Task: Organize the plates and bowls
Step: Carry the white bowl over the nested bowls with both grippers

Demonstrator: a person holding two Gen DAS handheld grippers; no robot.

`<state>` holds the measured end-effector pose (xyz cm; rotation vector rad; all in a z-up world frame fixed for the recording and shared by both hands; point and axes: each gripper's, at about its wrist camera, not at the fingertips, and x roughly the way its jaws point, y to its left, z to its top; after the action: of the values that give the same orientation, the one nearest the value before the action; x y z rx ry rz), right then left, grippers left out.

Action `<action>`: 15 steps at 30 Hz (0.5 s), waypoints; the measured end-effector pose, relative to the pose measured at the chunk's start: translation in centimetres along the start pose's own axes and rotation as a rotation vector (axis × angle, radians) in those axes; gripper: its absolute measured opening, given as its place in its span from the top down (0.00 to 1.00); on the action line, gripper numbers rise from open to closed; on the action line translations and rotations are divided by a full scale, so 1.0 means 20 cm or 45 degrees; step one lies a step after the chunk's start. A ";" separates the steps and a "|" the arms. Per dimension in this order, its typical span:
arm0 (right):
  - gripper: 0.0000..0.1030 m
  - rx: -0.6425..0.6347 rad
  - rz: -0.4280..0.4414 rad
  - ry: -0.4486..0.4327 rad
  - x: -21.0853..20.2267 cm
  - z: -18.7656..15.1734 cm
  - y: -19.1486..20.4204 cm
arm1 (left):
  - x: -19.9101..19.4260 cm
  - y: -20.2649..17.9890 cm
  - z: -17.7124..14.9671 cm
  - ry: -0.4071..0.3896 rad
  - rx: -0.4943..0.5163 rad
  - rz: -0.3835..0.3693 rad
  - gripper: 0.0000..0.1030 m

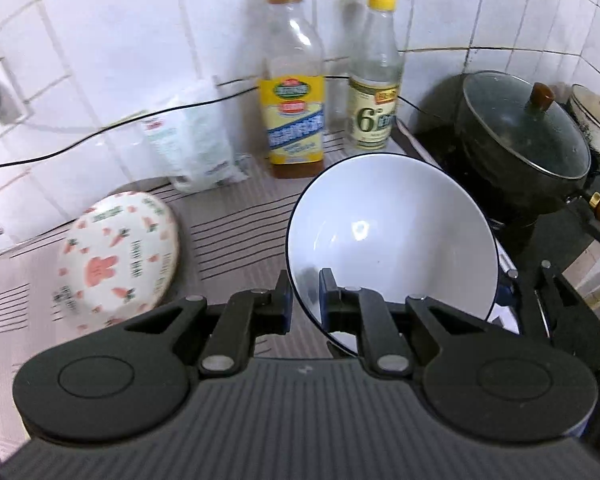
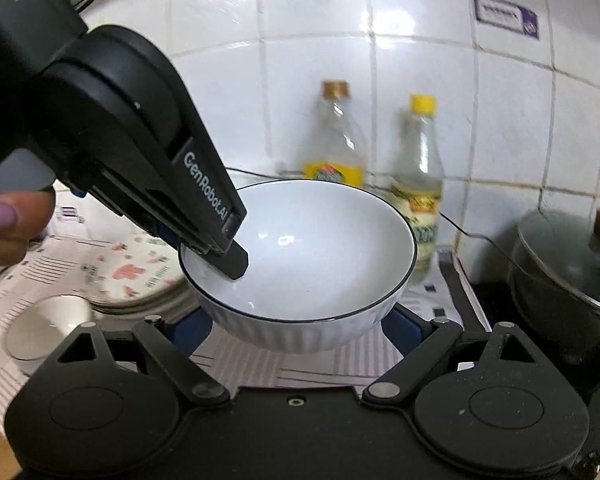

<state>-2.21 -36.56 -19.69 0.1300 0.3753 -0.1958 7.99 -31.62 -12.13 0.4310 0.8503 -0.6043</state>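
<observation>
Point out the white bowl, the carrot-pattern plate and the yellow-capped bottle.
white bowl (image 2: 320, 256): right wrist view, inner floor.
carrot-pattern plate (image 1: 116, 256): left wrist view, patterned face.
yellow-capped bottle (image 1: 374, 120): left wrist view, label.

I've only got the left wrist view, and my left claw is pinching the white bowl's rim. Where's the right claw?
Observer: The right claw is open, one finger on either side of the white bowl, low on its wall.
Operator: Anything near the patterned plate?
Observer: A small metal bowl sits beside the patterned plate, nearer the right camera.
Operator: Is that plate alone?
Observer: No, it seems to top a stack of plates.
</observation>
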 end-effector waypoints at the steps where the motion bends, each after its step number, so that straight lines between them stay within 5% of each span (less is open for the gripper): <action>1: 0.09 -0.007 0.015 -0.005 -0.01 0.01 0.02 | -0.03 0.01 -0.02 -0.005 -0.007 0.016 0.89; 15: 0.09 -0.172 0.274 0.000 0.00 0.07 0.37 | -0.25 0.36 -0.29 -0.014 -0.238 0.166 0.88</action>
<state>-0.20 -29.66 -17.71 0.0365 0.3705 0.0423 6.88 -21.26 -10.72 0.3101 0.8526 -0.4029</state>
